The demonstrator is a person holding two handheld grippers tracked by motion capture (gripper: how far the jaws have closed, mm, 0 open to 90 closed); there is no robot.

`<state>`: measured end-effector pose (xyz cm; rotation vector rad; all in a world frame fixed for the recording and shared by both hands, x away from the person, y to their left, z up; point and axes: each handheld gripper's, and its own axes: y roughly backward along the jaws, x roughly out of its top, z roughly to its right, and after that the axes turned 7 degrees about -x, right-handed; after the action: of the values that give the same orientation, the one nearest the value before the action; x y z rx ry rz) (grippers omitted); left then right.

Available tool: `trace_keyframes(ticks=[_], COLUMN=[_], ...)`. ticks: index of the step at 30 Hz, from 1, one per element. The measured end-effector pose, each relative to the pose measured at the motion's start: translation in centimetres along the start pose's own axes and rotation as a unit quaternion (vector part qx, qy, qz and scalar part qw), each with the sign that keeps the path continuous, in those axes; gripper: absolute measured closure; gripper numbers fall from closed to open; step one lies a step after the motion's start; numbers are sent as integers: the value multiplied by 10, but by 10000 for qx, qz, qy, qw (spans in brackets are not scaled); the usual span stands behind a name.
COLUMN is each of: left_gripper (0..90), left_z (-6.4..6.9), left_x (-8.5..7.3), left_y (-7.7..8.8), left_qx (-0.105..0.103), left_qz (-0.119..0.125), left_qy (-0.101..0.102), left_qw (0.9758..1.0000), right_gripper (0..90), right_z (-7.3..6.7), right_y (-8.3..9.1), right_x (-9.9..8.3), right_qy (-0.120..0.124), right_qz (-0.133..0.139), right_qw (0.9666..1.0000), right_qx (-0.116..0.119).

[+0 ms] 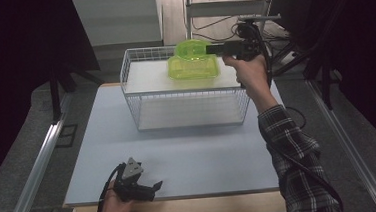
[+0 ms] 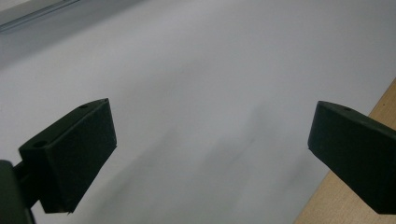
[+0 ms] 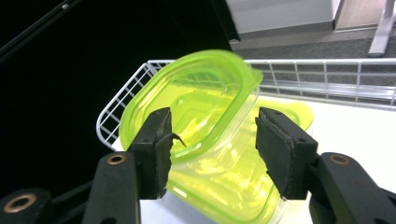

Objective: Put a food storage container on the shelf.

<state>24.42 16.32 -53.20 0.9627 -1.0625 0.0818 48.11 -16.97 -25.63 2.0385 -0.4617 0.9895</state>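
Left gripper (image 1: 154, 187), jaws apart and empty, rests at the table's (image 1: 189, 156) near edge. Right gripper (image 3: 212, 149), jaws parted around the tilted green container (image 3: 201, 107) above the wire basket (image 1: 138, 97); placing or releasing appears underway, calling next for a clean withdrawal.

Dim light is falling from above on the pale desk (image 1: 179, 156), while the surroundings are sinking into black. The left gripper view is looking soft and smeared. The translucent green container (image 3: 201, 107) is glowing brightly, with small highlights.
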Motion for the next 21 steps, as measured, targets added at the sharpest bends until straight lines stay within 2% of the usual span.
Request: trace_keyframes(ticks=[8,14,18,21], left_gripper=[10,10,10,9], left_z=[0,0,0,0], left_x=[0,0,0,0], left_y=[0,0,-1,0], left_qx=[3,1,-5,-4], left_qz=[-13,-15,-34,-17], left_qy=[-3,-1,-6,-2], left_qw=[10000,10000,10000,10000], right_gripper=[404,351,316,301], right_z=[0,0,-1,-3], right_y=[5,8,11,13], right_x=[-12,-28,-38,-44], right_qy=[109,241,376,506], right_qz=[-40,-95,-116,-101], right_qw=[9998,9993,9987,9984], right_qx=[146,283,309,239])
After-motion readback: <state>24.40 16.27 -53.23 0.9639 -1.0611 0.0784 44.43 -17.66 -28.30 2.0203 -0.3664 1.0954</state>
